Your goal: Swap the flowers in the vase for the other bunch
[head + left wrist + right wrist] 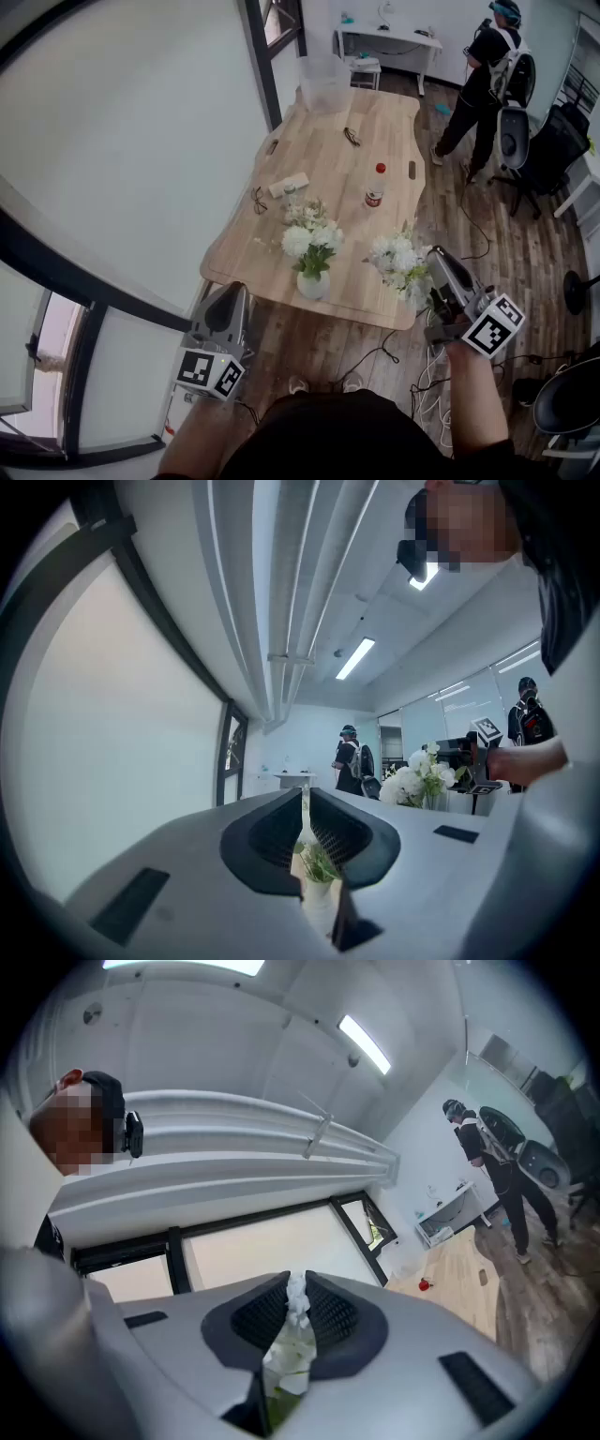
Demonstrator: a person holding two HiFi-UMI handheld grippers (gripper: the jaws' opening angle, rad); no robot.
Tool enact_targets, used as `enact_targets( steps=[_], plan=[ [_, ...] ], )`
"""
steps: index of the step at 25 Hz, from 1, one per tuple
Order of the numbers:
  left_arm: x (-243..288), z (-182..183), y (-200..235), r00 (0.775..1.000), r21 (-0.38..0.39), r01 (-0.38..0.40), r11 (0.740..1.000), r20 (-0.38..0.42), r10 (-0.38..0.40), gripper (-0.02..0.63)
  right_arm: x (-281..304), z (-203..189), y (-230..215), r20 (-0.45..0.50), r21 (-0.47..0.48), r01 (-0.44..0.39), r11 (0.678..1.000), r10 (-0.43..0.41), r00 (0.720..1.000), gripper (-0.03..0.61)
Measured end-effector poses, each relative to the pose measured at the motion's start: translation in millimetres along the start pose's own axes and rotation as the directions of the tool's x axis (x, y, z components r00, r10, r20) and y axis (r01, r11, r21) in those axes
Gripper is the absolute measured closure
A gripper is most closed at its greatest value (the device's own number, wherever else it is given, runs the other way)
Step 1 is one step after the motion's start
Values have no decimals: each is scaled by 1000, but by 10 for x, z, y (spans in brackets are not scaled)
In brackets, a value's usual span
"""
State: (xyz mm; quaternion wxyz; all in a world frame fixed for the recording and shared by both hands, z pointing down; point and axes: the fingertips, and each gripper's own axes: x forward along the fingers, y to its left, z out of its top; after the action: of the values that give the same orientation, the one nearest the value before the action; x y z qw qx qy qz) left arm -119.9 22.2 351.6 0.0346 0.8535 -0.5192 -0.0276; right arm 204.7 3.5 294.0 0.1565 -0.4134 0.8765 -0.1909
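On the wooden table [375,131] a vase [313,285] of flowers [312,236] was stood at six o'clock. The other bunch [401,264] was clamped in the right gripper [441,267] at four o'clock, presumably for swapping. The left gripper [234,291] was clenched empty.

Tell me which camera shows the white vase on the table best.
The head view: the whole vase stands near the table's front edge, flowers in it. The left gripper view shows only a sliver of the vase past the left hand-held gripper's shut jaws. The right gripper view does not show it.
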Motion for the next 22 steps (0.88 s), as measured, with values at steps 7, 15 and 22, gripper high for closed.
enact_targets(
  steps=[7,15,22],
  plan=[
    [41,-33,-116,999,-6,-36,999,3,36,584,-15,-40,-44,-27,-30,-36,999,36,999,508],
    [208,-136,-350,995,3,-99,995,8,99,582,-188,-99,-176,-71,-68,-85,994,81,994,508],
    [453,-279,-479,996,30,-72,997,-49,73,472,-96,-37,-327,-81,-45,-111,993,107,991,508]
  ],
)
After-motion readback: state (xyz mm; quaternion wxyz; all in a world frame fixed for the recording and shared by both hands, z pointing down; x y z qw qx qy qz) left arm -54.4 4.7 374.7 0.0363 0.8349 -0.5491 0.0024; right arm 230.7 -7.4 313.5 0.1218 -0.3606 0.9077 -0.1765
